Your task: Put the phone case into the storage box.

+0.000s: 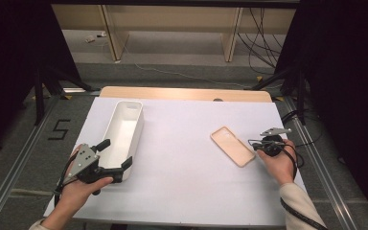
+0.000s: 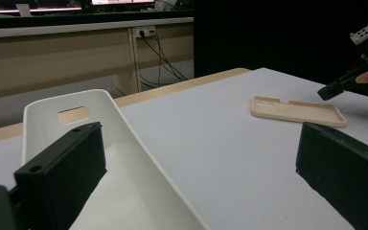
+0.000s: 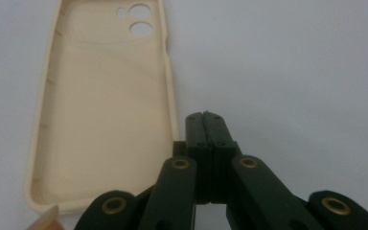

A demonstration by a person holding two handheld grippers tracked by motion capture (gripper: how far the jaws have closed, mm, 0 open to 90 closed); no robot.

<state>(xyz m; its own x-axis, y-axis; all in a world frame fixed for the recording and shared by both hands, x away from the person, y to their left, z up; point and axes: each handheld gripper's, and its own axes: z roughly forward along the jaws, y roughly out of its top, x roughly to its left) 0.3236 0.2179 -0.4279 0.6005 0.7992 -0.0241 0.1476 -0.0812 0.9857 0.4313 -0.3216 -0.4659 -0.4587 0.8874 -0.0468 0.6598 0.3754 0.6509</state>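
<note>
high: overhead, forward-down | claw views: low, near | shared: phone case (image 1: 232,145)

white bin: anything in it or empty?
Empty. The high view shows the white bin's bare floor end to end, and the left gripper view shows nothing inside either. The phone case lies apart on the table.

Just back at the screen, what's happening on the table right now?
A person works with tongs in each hand. The left tongs stand open around the near end wall of the white bin. The right tongs are shut and empty, tips beside the near edge of the beige phone case, which lies open side up on the table.
</note>
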